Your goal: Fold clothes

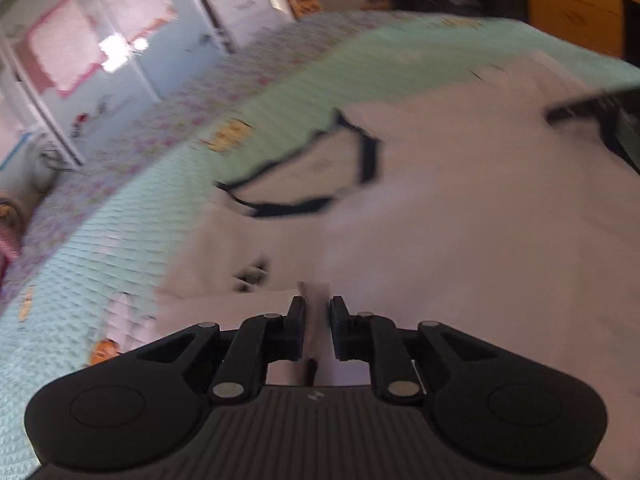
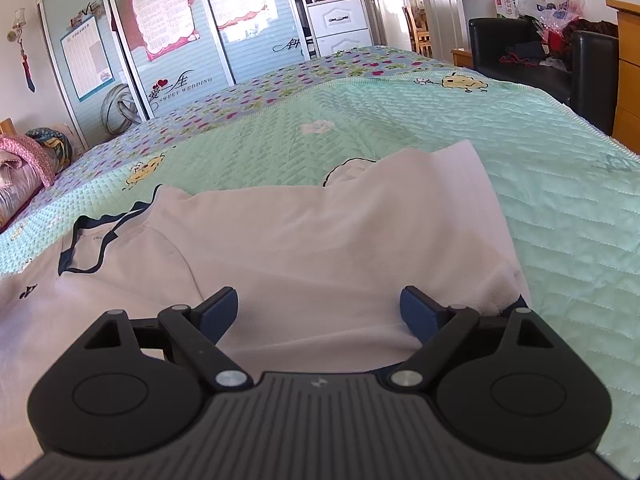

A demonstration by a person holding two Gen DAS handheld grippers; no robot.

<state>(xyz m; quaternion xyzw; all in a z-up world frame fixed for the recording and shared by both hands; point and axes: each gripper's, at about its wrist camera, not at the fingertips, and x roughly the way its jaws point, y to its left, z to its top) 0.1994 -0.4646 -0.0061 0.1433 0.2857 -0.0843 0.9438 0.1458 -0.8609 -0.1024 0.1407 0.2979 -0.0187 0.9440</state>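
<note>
A pale pink T-shirt [image 2: 320, 232] with a dark navy neckline [image 2: 92, 240] lies spread on a mint-green quilted bed cover [image 2: 560, 200]. In the right wrist view my right gripper [image 2: 318, 312] hovers just over the shirt's body, wide open, its blue pads holding nothing. The left wrist view is motion-blurred. There my left gripper [image 1: 318, 320] is shut on a thin fold of the T-shirt [image 1: 460, 240], which stands up between the black fingers. The neckline [image 1: 312, 172] lies ahead of it. A dark shape at the right edge is my right gripper [image 1: 600, 128].
The bed's floral border [image 2: 320, 76] runs along the far side. Beyond stand sliding wardrobe doors [image 2: 168, 40], a white drawer unit [image 2: 340, 24], a black armchair [image 2: 532, 64] with clutter and a wooden cabinet [image 2: 628, 80]. Bundled bedding [image 2: 28, 168] sits at the left.
</note>
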